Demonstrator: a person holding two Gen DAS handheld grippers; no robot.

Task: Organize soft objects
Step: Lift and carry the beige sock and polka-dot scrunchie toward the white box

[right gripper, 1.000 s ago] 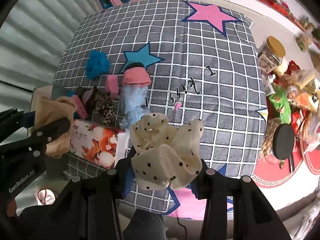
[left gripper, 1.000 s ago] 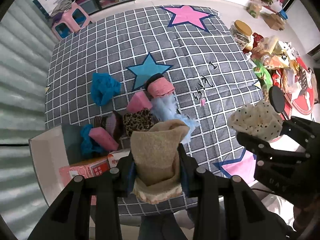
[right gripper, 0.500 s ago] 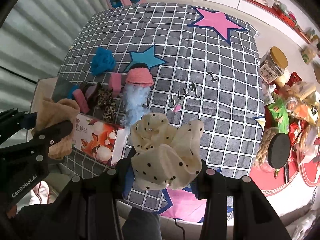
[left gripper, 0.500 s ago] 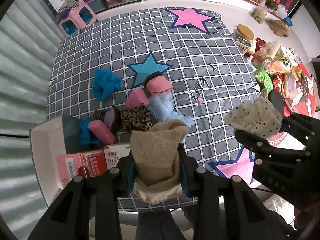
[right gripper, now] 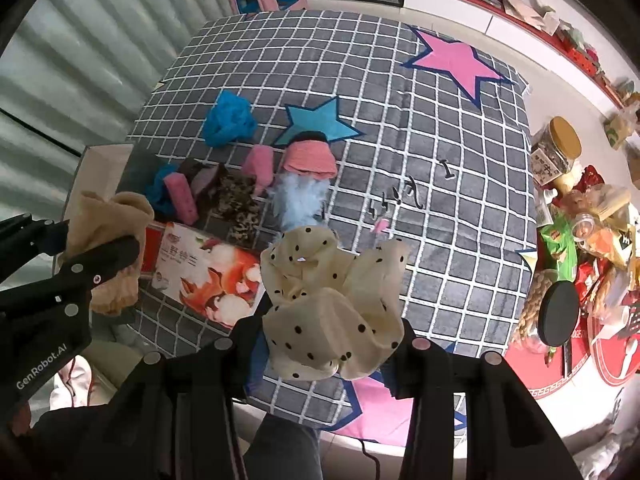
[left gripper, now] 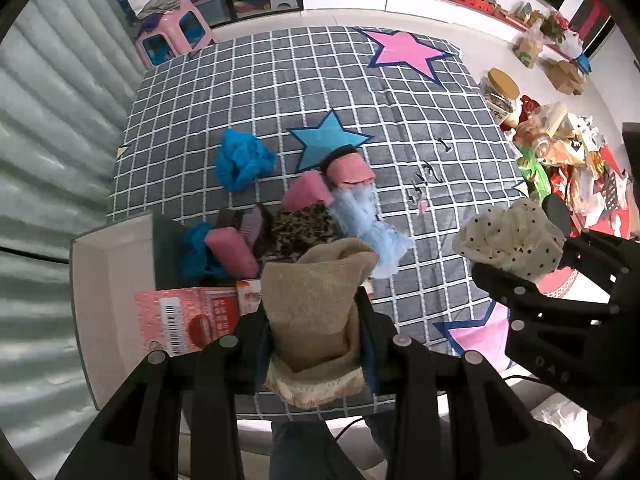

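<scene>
My left gripper (left gripper: 314, 332) is shut on a folded tan sock (left gripper: 316, 304) and holds it high above the near edge of the checked cloth. It also shows in the right wrist view (right gripper: 108, 240). My right gripper (right gripper: 332, 340) is shut on a cream polka-dot scrunchie (right gripper: 332, 296), also held high; it shows at the right of the left wrist view (left gripper: 512, 240). On the cloth lie a blue cloth (left gripper: 242, 162), pink pieces (left gripper: 348, 170), a light-blue fluffy piece (left gripper: 368, 224), a leopard-print piece (left gripper: 304, 226) and dark pieces.
A white tray (left gripper: 108, 264) sits at the cloth's near left, beside a pink printed carton (right gripper: 208, 276). Jars and snack packets (right gripper: 560, 152) crowd the floor on the right. A pink stool (left gripper: 172, 32) stands beyond the cloth's far left corner.
Both grippers have risen and drawn back from the cloth, each still holding its item. The objects on the cloth have not moved.
</scene>
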